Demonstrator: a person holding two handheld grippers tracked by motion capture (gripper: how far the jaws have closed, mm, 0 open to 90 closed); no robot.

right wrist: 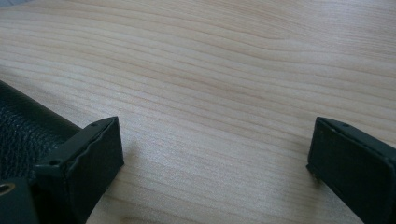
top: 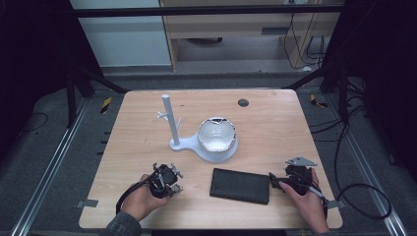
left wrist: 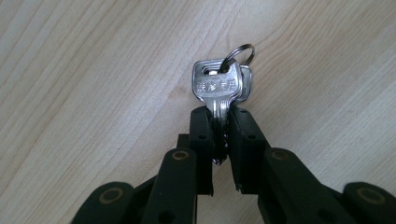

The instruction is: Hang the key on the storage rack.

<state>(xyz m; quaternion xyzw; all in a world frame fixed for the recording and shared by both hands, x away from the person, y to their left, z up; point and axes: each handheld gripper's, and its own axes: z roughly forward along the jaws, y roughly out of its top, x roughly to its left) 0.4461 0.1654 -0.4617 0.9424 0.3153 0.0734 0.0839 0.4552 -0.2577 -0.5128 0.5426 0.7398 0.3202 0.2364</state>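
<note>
My left gripper [left wrist: 220, 114] is shut on a bunch of silver keys [left wrist: 217, 84]. Their blades are pinched between the black pads, and the heads and the key ring [left wrist: 239, 52] stick out just above the wooden table. In the high view the left gripper [top: 167, 181] is at the front left, held in a hand. A black leather wallet [top: 240, 185] lies flat at the front middle. My right gripper [top: 281, 181] rests just right of it. Its jaws [right wrist: 215, 144] stand wide open with bare wood between them, and the wallet's edge [right wrist: 23, 130] lies beside the left jaw.
A white stand with an upright post and small pegs [top: 169, 120] is at the table's middle, joined to a white dish [top: 217, 135] with a shiny inside. A dark round hole [top: 243, 103] sits near the far edge. Dark frame rails and cables surround the table [top: 275, 128].
</note>
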